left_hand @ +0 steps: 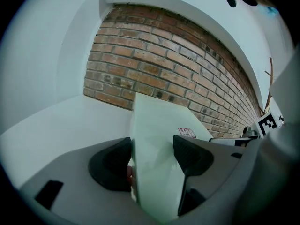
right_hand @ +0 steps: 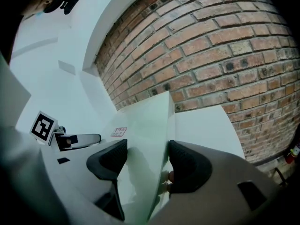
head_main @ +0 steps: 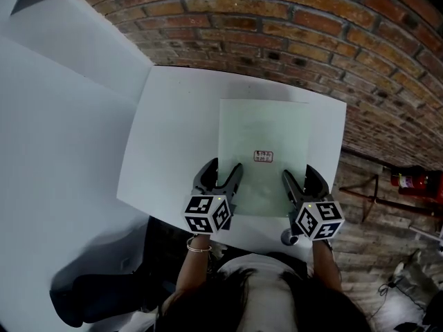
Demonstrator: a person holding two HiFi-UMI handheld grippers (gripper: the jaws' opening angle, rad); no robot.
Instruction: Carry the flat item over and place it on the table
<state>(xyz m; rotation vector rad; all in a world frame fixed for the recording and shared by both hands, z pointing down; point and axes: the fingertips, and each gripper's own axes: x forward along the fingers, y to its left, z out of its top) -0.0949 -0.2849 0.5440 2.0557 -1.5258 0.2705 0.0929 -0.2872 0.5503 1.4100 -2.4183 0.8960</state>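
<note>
A flat, pale green translucent sheet (head_main: 263, 133) with a small red-printed label (head_main: 264, 156) lies across the white table (head_main: 173, 137). Its near edge reaches the table's front. My left gripper (head_main: 223, 173) straddles the sheet's near left corner. One jaw stands outside the left edge and the other over the sheet. My right gripper (head_main: 299, 176) straddles the near right corner the same way. In the left gripper view the sheet (left_hand: 159, 125) slants through a wide gap between the pads of my left gripper (left_hand: 152, 149). The right gripper view shows the sheet (right_hand: 145, 121) likewise between the spread jaws of my right gripper (right_hand: 147, 156).
A brick wall (head_main: 291, 26) runs close behind the table. A white wall panel (head_main: 55, 116) stands to the left. On the right, a red fire extinguisher (head_main: 415, 180) and a dark metal frame (head_main: 363, 192) stand on the wooden floor. The person's body sits close to the table's front edge.
</note>
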